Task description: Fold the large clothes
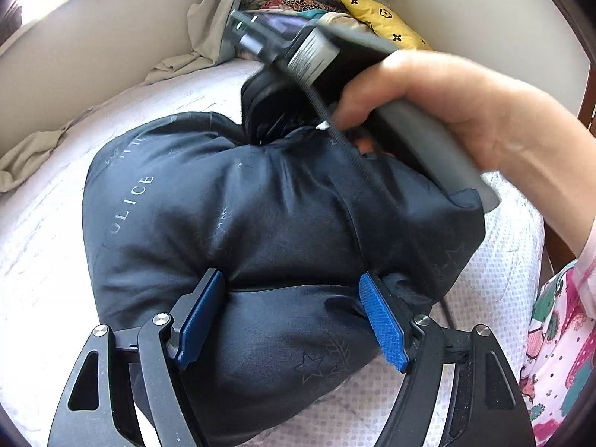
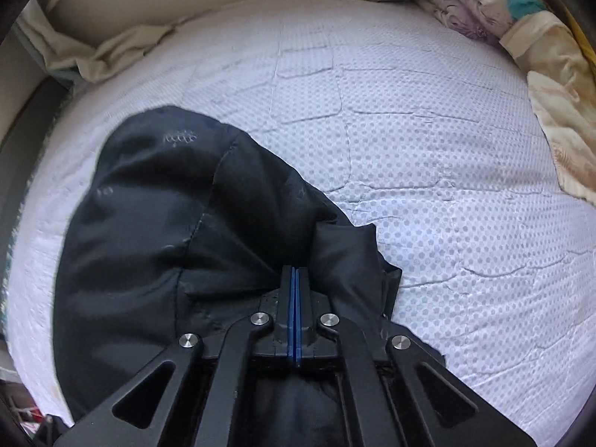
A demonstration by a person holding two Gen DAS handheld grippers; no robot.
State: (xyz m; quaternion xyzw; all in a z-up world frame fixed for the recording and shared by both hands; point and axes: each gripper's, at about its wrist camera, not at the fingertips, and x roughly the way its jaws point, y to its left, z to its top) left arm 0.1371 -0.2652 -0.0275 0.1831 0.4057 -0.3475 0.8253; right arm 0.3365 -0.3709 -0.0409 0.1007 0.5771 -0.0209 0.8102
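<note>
Dark jacket [image 1: 260, 223] is straddled by left gripper [image 1: 294, 316], jaws wide (pads against padding). Right gripper [image 2: 294, 290] is clamped on jacket fabric, 6 o'clock on bed [image 2: 447, 149].

- Ahead and right of the right gripper [image 2: 294, 290], bare mattress [image 2: 428, 149] is lying open.
- The bunched dark jacket [image 1: 260, 205] is filling the left gripper [image 1: 294, 320].
- Beyond it, a hand [image 1: 465, 111] is blocking passage.
- Piled bedding [image 2: 540, 85] is crowding the far right.
</note>
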